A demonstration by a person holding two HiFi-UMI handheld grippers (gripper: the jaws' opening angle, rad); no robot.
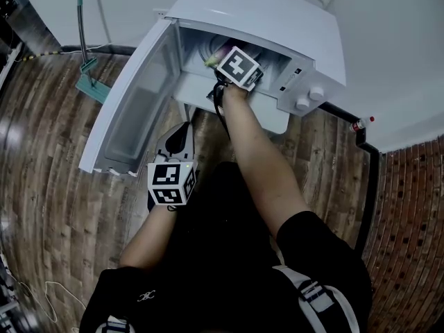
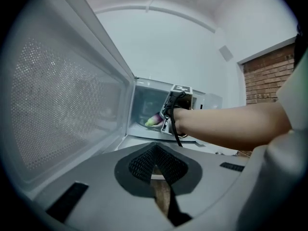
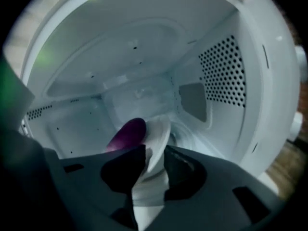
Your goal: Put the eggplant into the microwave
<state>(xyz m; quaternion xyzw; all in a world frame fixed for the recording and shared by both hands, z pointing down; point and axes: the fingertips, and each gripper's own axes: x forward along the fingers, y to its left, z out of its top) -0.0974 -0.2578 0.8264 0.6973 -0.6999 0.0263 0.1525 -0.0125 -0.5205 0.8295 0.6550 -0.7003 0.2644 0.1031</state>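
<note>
Two grippers: left gripper [image 2: 155, 153] jaws shut, empty; right gripper [image 3: 154, 155] jaws apart, astride white plate [image 3: 159, 131] rim. Glossy purple eggplant [image 3: 127, 134] inside white microwave [image 1: 277, 26], against plate. Risk imo: sloppy pull-out snags rim, drags both out.

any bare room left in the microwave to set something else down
Bare floor between the eggplant and the left wall of the microwave, and a strip between the white plate and the perforated right wall. Crowded in the middle, where the right gripper straddles the plate.
</note>
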